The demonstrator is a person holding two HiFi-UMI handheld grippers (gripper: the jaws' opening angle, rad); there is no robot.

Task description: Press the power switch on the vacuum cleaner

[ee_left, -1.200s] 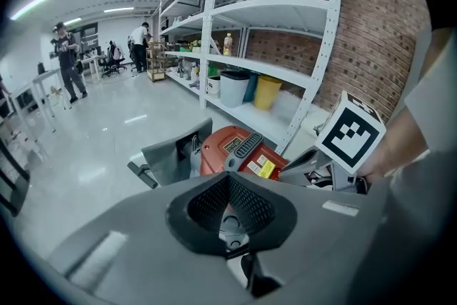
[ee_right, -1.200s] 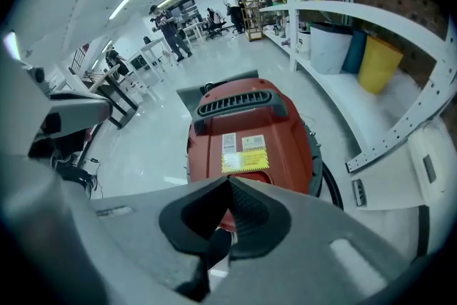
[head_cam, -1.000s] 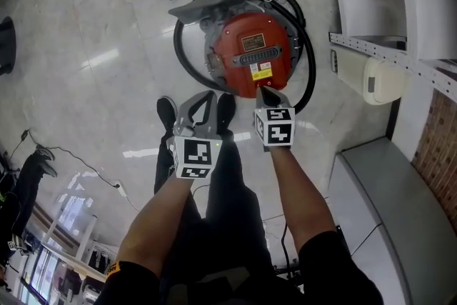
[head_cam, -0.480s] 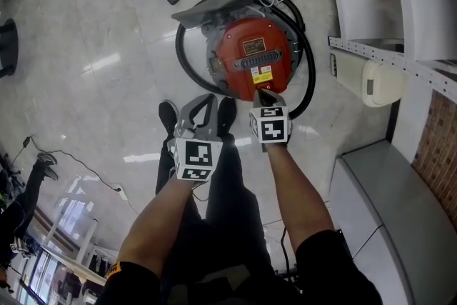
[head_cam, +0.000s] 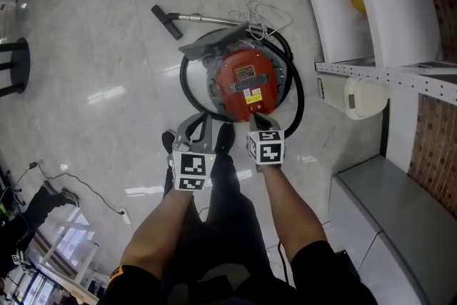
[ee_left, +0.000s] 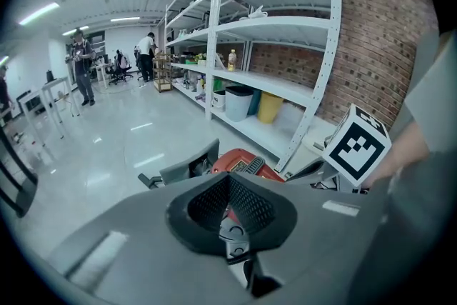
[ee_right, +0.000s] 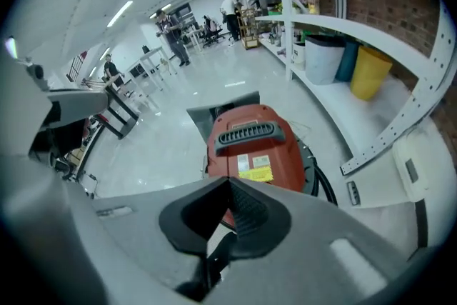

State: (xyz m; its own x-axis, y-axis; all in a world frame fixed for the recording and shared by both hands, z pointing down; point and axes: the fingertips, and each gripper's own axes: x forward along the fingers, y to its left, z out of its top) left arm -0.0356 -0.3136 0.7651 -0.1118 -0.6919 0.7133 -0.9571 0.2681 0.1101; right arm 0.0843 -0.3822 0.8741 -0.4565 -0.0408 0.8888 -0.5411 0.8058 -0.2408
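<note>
Right gripper, jaws together, near red vacuum cleaner (yellow label unreadable).

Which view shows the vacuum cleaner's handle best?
The right gripper view: the handle sits large atop the vacuum cleaner. The head view shows it small from above; the left gripper view, small and foreshortened.

Glossy polished floor; smooth red plastic vacuum cleaner; shiny metal wand; rough brick wall.
</note>
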